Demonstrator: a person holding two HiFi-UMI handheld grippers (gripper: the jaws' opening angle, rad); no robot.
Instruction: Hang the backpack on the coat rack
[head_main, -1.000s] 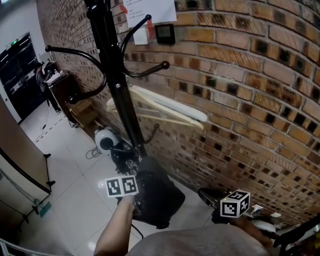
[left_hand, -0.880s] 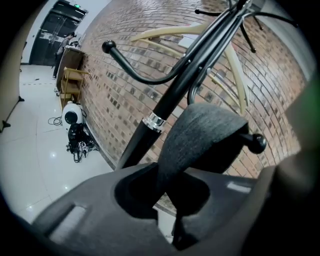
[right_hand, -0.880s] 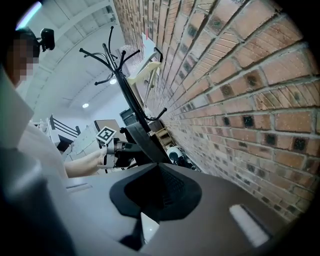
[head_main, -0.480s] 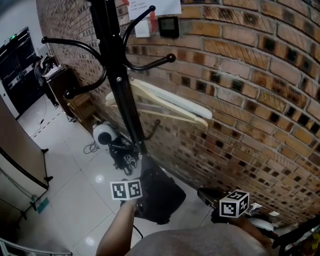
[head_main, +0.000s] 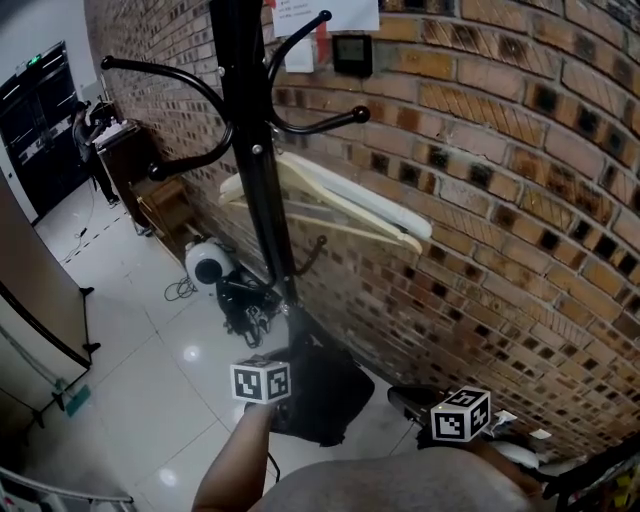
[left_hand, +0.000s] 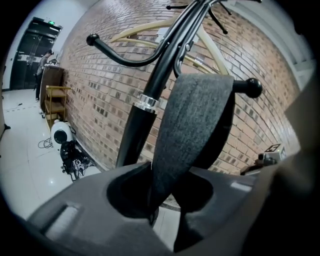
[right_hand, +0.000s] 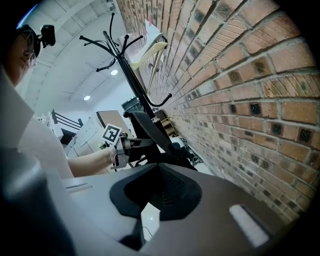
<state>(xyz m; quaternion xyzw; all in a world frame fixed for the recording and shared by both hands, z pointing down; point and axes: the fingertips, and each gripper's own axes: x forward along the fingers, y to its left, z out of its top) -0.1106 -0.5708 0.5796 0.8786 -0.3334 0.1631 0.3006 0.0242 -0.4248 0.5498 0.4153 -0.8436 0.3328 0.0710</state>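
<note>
The black backpack (head_main: 312, 392) hangs low against the black coat rack pole (head_main: 255, 170). In the left gripper view its grey strap (left_hand: 192, 130) loops over a rack hook with a ball end (left_hand: 252, 87). From there the strap runs down between the jaws of my left gripper (left_hand: 165, 220). Those jaws are opening; floor shows through the gap and the strap lies against one side. The left gripper (head_main: 282, 396) sits at the backpack's near side. My right gripper (head_main: 400, 397) is just right of the backpack, and the jaws of the right gripper (right_hand: 150, 220) stand apart, with floor showing between them.
A brick wall (head_main: 500, 200) runs close behind the rack. Cream wooden hangers (head_main: 330, 205) hang from the rack above the backpack. A white round appliance (head_main: 205, 262) and tangled cables (head_main: 250, 310) lie on the tiled floor (head_main: 120, 330) at the pole's foot. A wooden stand (head_main: 165, 215) is further left.
My left gripper has sunk a little beside the backpack and shifted slightly right. The backpack stays hanging by the pole. My right gripper has barely shifted.
</note>
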